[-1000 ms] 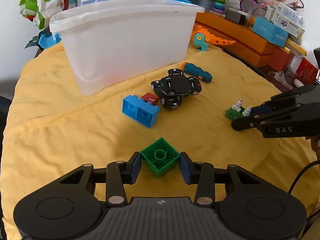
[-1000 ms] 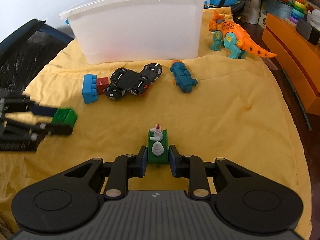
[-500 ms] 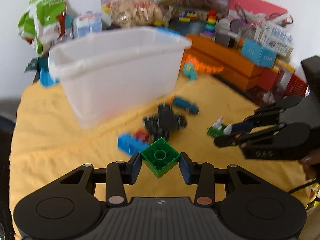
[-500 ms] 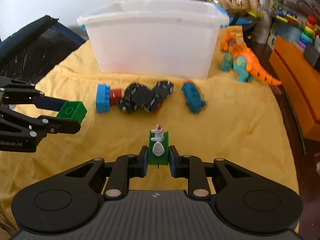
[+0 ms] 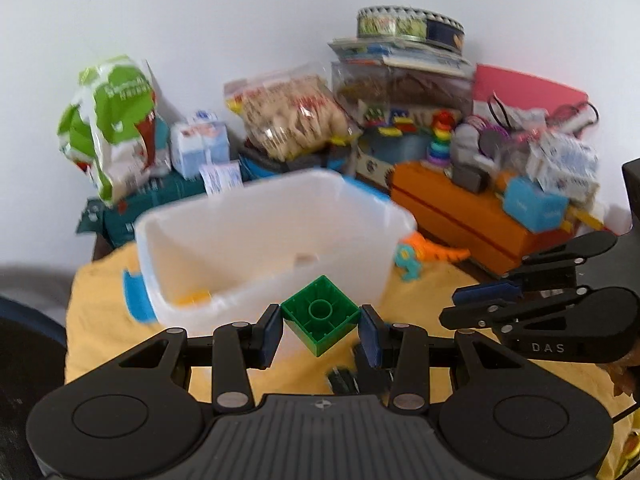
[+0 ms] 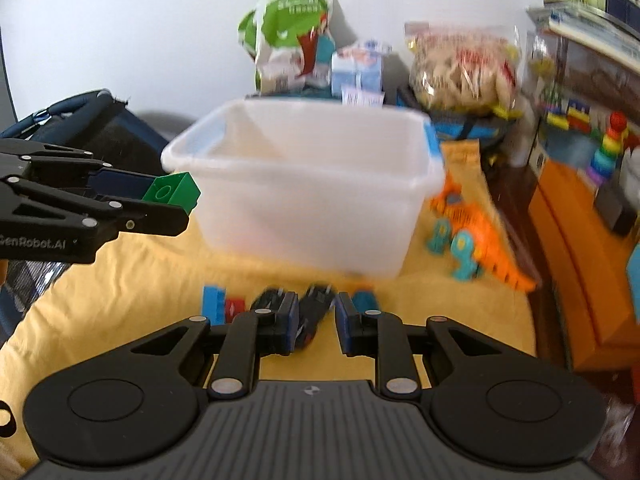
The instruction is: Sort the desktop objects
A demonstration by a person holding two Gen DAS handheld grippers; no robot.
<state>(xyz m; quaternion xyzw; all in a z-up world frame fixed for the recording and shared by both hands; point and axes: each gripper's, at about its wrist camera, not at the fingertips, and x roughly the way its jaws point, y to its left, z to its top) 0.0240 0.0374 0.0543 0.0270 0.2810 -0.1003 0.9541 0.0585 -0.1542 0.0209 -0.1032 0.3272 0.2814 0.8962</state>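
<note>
Above the yellow cloth (image 6: 140, 280), the green block (image 5: 320, 316) is held in the left gripper (image 5: 320, 332), whose 2 blue pads are pressed against opposite sides of it at a middling opening. The block is carried clear of the cloth with its hollow underside turned toward the left wrist camera, and it is seen just in front of the near wall of the white plastic bin (image 5: 352, 264). From the right wrist view, the same block is seen level with the bin's rim, off its left corner. The right gripper (image 6: 317, 326) is drawn nearly closed, only a narrow gap being left, and nothing is seen between its pads. Below it on the cloth, a blue brick (image 6: 212, 308), a red brick (image 6: 235, 308), a black toy car (image 6: 316, 304) and a teal toy (image 6: 366, 300) are lined up before the bin. An orange dinosaur (image 6: 472, 216) is stood beside the bin's right end.
</note>
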